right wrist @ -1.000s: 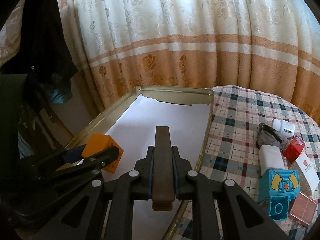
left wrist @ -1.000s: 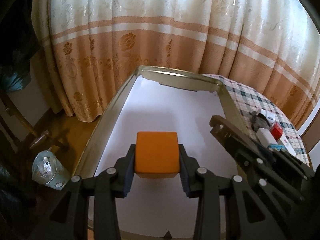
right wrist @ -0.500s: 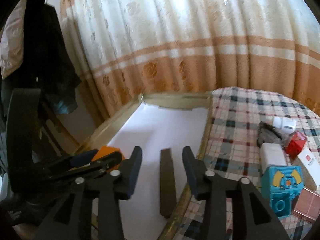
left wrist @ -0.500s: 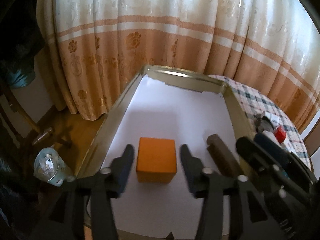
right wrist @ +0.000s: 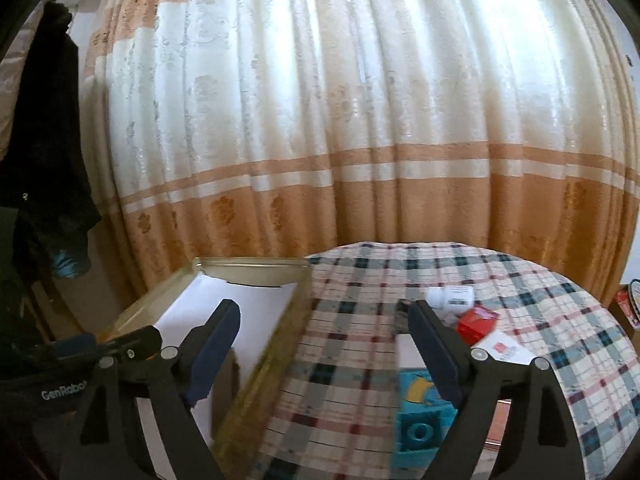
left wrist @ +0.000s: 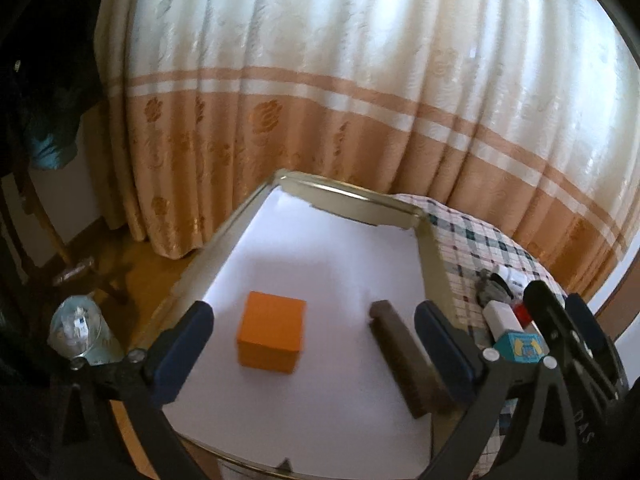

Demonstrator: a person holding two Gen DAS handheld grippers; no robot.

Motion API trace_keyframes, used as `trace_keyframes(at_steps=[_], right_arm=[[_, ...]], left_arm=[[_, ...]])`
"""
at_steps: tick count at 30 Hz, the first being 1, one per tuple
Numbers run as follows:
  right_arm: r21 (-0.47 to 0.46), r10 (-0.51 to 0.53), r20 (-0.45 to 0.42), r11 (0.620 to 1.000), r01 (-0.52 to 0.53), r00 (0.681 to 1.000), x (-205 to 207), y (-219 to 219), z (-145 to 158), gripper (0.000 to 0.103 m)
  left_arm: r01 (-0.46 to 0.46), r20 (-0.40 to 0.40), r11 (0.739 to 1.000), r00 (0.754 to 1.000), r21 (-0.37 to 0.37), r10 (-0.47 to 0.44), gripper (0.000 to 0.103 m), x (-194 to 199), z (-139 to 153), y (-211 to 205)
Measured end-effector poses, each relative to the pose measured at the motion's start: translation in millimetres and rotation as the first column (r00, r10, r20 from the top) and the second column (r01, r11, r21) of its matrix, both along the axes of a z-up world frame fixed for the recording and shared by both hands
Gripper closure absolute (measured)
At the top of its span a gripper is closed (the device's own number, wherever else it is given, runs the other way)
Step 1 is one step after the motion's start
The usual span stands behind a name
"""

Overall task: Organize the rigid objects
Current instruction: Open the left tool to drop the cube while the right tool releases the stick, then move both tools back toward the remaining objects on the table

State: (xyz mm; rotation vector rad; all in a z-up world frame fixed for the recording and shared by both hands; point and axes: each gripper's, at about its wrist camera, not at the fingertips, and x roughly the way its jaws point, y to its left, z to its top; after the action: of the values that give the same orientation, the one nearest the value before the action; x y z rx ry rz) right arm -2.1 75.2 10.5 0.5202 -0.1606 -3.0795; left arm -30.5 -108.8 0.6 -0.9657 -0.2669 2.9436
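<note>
An orange cube (left wrist: 272,336) rests on the white lining of a gold-rimmed tray (left wrist: 352,200). My left gripper (left wrist: 314,350) is drawn back from it. Its jaws are opening wide, with the cube loose between them and touching neither pad. A dark brown bar (left wrist: 404,356) lies on the lining near the tray's right rim. My right gripper (right wrist: 326,332) hangs over that rim (right wrist: 280,344) and the checked cloth (right wrist: 520,300). Its jaws are opening and hold nothing. Its black fingers (left wrist: 556,320) show at the right edge of the left wrist view.
Right of the tray lie a blue toy block (right wrist: 420,420), a red box (right wrist: 478,320), a white bottle (right wrist: 450,296) and a white carton (right wrist: 504,350). A curtain (right wrist: 360,120) hangs behind the table. A plastic-wrapped jar (left wrist: 80,332) stands on the floor at the left.
Both grippers went from shut to wide open. The left let go of the orange cube, the right of the brown bar. The right then swung right and tipped up, over the cloth.
</note>
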Motion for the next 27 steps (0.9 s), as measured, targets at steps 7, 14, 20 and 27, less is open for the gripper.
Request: trace_keyframes(at_steps=[7, 14, 20, 27], right_arm=[[-0.035, -0.088, 0.024, 0.995, 0.089, 0.996, 15, 38, -5, 0.015], [-0.115, -0.189, 0.015, 0.975, 0.189, 0.982, 36, 76, -5, 0.015], [-0.122, -0.282, 0.042, 0.951, 0.285, 0.958, 51, 107, -6, 0.015], [-0.141, -0.366, 0.114, 0.914, 0.380, 0.924, 58, 143, -13, 0.015]], left_arm=[[0.066, -0.049, 0.994, 0.996, -0.083, -0.070, 0.001, 8, 5, 36], [0.146, -0.070, 0.985, 0.986, -0.093, -0.153, 0.001, 18, 8, 74], [0.209, -0.091, 0.968, 0.971, -0.138, -0.223, 0.001, 25, 9, 108], [0.270, -0.044, 0.954, 0.960, -0.130, -0.278, 0.001, 25, 1, 133]])
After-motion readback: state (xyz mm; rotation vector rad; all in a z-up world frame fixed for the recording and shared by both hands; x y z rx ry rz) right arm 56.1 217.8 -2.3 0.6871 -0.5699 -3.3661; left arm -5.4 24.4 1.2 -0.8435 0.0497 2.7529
